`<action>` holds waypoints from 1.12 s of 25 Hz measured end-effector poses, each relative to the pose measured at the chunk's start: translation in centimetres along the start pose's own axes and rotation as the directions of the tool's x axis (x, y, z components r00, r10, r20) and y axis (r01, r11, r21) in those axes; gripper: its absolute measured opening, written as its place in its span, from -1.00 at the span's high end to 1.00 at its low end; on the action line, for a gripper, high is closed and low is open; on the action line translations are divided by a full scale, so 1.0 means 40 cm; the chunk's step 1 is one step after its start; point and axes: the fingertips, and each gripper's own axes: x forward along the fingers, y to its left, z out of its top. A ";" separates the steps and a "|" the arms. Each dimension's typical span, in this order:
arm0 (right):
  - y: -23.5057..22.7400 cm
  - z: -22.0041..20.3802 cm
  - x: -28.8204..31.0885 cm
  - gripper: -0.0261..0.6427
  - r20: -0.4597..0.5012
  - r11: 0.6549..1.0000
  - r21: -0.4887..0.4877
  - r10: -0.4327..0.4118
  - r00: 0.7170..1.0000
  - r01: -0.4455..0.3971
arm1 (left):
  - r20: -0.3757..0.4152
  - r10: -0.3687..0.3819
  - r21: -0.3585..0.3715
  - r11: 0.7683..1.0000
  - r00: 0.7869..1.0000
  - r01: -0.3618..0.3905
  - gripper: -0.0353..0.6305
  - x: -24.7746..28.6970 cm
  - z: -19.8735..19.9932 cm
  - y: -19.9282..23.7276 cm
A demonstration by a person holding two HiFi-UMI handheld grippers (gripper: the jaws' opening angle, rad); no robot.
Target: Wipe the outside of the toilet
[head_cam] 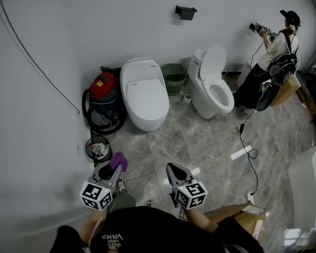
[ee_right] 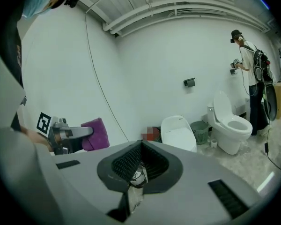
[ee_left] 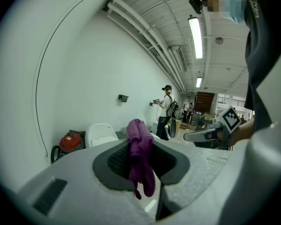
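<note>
My left hand-held gripper [head_cam: 111, 172] is clenched on a purple cloth [head_cam: 119, 161], which sticks up past the jaw tips and hangs down between them in the left gripper view; my right hand-held gripper [head_cam: 175, 174] has its jaws drawn together with nothing grasped; both hover side by side low over the grey marble floor [head_cam: 200, 141], well apart from the toilets; the closed toilet [head_cam: 144, 94] stands against the white wall [head_cam: 95, 25] straight ahead, with the open toilet [head_cam: 213, 86] to its right and a green basket [head_cam: 174, 78] between them; a red vacuum [head_cam: 102, 87] sits just left of the closed toilet; a small bin [head_cam: 98, 148] stands near my left hand-held gripper; a person [head_cam: 276, 46] stands at the far right, by the wall.
</note>
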 end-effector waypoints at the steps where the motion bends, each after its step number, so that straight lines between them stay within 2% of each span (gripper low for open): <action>1: -0.004 0.004 0.018 0.93 -0.002 1.000 0.001 -0.012 1.000 0.012 | 0.005 -0.006 -0.001 1.000 1.000 0.006 0.65 0.014 0.007 0.019; 6: -0.010 0.043 0.126 0.93 -0.011 0.999 -0.001 -0.051 0.999 0.051 | 0.010 -0.037 0.019 0.999 0.999 0.037 0.65 0.072 0.046 0.126; 10: -0.006 0.086 0.247 0.93 0.013 0.996 0.017 -0.086 0.996 0.086 | 0.009 -0.040 0.012 0.999 0.999 0.039 0.65 0.103 0.064 0.253; 15: -0.013 0.134 0.374 0.93 0.030 0.989 0.042 -0.145 0.989 0.143 | -0.011 -0.051 0.012 0.999 0.999 0.051 0.65 0.145 0.068 0.394; 20: -0.032 0.143 0.461 0.93 0.021 0.984 0.031 -0.175 0.984 0.174 | -0.037 -0.099 0.012 0.995 0.994 0.099 0.65 0.203 0.043 0.481; 24: -0.056 0.139 0.531 0.93 -0.020 0.991 -0.009 -0.137 0.990 0.136 | -0.068 -0.096 0.021 0.995 0.993 0.097 0.65 0.281 0.009 0.528; 28: -0.106 0.107 0.598 0.93 -0.074 0.997 -0.026 -0.075 0.994 0.074 | -0.092 -0.093 0.067 0.993 0.991 0.100 0.65 0.385 -0.035 0.535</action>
